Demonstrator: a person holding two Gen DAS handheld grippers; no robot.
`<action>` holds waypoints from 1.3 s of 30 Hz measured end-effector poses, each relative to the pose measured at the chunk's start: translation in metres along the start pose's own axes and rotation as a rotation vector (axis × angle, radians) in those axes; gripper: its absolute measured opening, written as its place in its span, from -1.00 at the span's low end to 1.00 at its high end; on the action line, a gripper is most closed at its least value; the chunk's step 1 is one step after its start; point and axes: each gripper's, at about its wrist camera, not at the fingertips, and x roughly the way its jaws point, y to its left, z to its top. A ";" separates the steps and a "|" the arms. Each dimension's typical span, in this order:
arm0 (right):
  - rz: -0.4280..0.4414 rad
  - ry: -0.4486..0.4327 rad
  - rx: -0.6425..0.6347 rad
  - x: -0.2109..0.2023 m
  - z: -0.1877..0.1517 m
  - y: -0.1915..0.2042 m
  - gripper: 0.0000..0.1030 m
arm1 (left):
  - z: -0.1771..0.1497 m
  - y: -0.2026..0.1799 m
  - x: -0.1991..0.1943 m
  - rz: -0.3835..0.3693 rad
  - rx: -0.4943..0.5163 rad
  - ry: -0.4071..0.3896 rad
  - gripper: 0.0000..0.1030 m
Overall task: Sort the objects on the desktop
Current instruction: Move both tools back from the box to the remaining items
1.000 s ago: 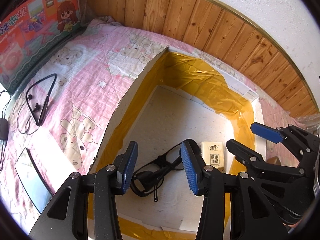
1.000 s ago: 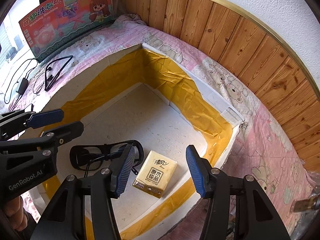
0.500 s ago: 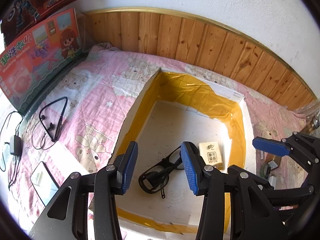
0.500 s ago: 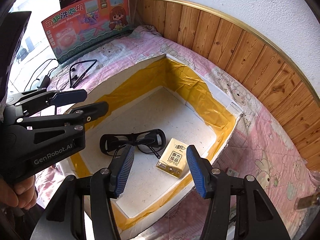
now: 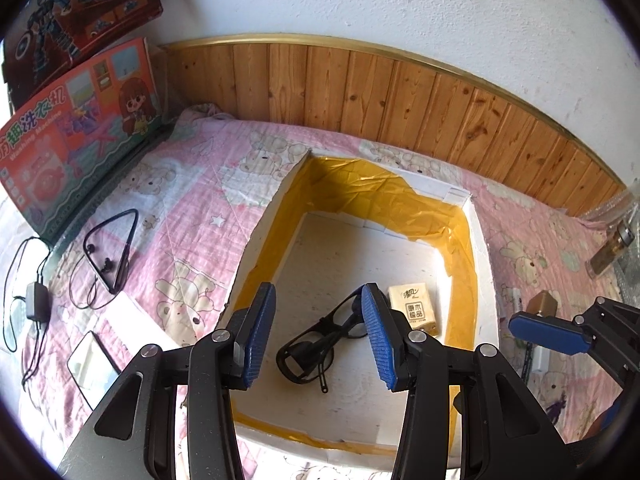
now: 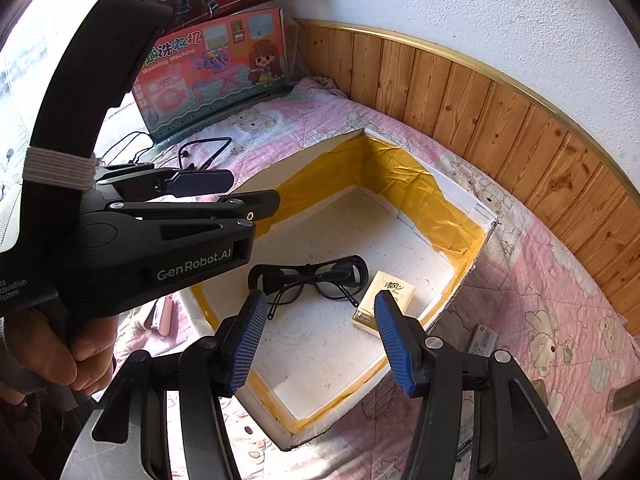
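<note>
Black hand-held gripper point(image 6: 318, 338), blue ribbed pads point(image 6: 248, 340), silver screws

In my foam box point(image 5: 486, 280) lie folded black glasses point(image 5: 320, 340) beside a flat yellow tissue pack point(image 5: 414, 306), apart.

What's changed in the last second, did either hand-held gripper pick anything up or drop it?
Neither did. Both have pulled back and up from the foam box, so more of the bed and wall shows. The right hand-held gripper has just been opening its jaws, nothing between them; the left hand-held gripper stays open and empty. The glasses and tissue pack lie unmoved inside the box.
</note>
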 end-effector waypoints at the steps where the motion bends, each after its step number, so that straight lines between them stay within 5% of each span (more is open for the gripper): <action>1: 0.002 -0.007 0.003 -0.002 -0.002 0.000 0.11 | 0.000 0.000 -0.001 -0.002 0.002 0.000 -0.08; 39: -0.007 -0.119 0.324 -0.084 -0.129 -0.081 0.21 | -0.040 -0.108 -0.033 -0.186 0.186 -0.005 -0.08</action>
